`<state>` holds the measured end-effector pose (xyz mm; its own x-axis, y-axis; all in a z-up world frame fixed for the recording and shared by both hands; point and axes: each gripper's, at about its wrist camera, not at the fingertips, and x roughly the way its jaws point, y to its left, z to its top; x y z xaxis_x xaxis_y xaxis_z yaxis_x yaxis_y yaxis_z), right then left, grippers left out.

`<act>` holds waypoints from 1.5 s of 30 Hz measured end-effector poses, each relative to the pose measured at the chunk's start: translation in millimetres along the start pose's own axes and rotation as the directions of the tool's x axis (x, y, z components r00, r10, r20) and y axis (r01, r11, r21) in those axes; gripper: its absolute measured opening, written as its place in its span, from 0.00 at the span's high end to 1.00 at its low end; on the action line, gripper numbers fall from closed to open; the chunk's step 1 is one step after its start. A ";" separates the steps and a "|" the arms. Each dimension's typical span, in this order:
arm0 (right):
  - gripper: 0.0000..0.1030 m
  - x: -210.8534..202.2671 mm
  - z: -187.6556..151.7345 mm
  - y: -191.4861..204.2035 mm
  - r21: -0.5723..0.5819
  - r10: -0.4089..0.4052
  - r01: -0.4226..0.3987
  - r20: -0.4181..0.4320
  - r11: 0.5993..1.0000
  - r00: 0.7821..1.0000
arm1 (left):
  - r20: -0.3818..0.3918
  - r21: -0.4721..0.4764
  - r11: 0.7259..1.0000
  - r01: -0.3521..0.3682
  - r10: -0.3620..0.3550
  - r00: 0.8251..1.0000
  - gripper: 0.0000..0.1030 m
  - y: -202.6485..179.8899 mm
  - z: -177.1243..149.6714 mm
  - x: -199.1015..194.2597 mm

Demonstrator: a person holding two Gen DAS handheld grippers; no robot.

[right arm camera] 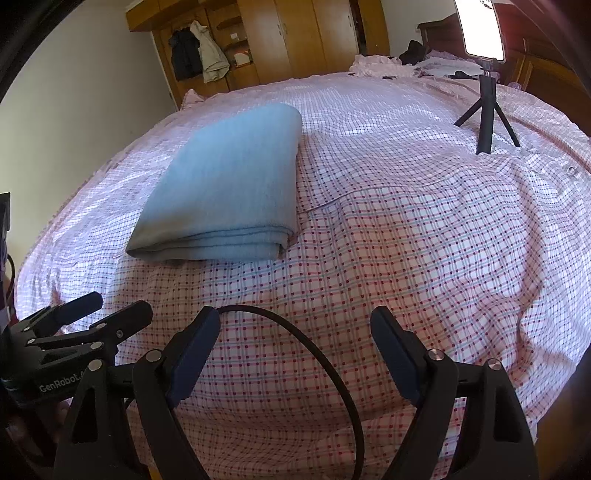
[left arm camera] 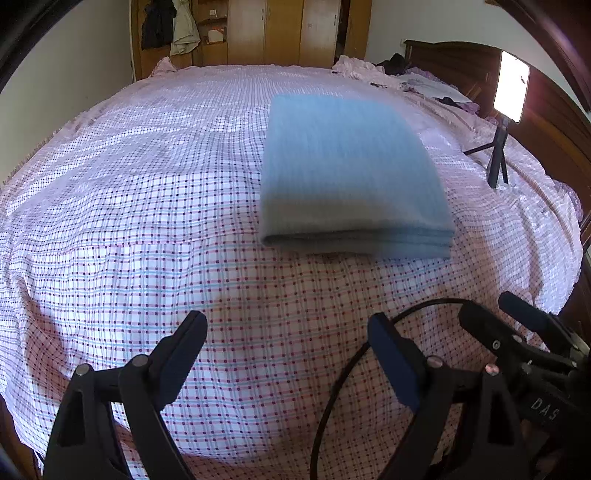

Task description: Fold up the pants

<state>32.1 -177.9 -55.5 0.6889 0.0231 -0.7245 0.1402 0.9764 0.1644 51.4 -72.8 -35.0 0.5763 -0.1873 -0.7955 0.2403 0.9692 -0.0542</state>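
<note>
The light blue pants (left arm camera: pixel 351 173) lie folded into a flat rectangle on the checked bedsheet (left arm camera: pixel 147 206), with the stacked edges toward me. They also show in the right wrist view (right arm camera: pixel 229 184) at the left. My left gripper (left arm camera: pixel 286 321) is open and empty, hovering above the sheet short of the pants. My right gripper (right arm camera: pixel 295 317) is open and empty, over the sheet in front and to the right of the pants. The other gripper shows at the edge of each view (left arm camera: pixel 517 332) (right arm camera: pixel 85 314).
A small tripod with a bright light panel (left arm camera: pixel 511 88) stands on the bed at the right (right arm camera: pixel 485 110). Crumpled clothes (left arm camera: pixel 369 70) lie by the headboard. A wooden wardrobe (left arm camera: pixel 280 33) stands behind the bed. A black cable (right arm camera: pixel 332 362) loops over the sheet.
</note>
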 end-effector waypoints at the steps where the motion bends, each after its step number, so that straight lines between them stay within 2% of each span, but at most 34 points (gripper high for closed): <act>1: 0.24 0.0 -0.1 0.0 0.001 0.000 0.000 0.000 1.000 1.000 | 0.000 0.000 1.000 0.000 0.000 1.000 0.11 0.0 0.0 0.0; 45: 0.24 -0.4 -1.1 2.3 -0.001 0.000 0.000 0.003 1.000 1.000 | -0.024 0.002 1.000 -0.018 0.018 1.000 0.11 1.9 -3.6 5.1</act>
<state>31.4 -175.4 -55.6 0.6912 0.0225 -0.7223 0.1392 0.9767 0.1636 52.0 -71.3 -41.3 0.5613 -0.1660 -0.8108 0.2314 0.9721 -0.0388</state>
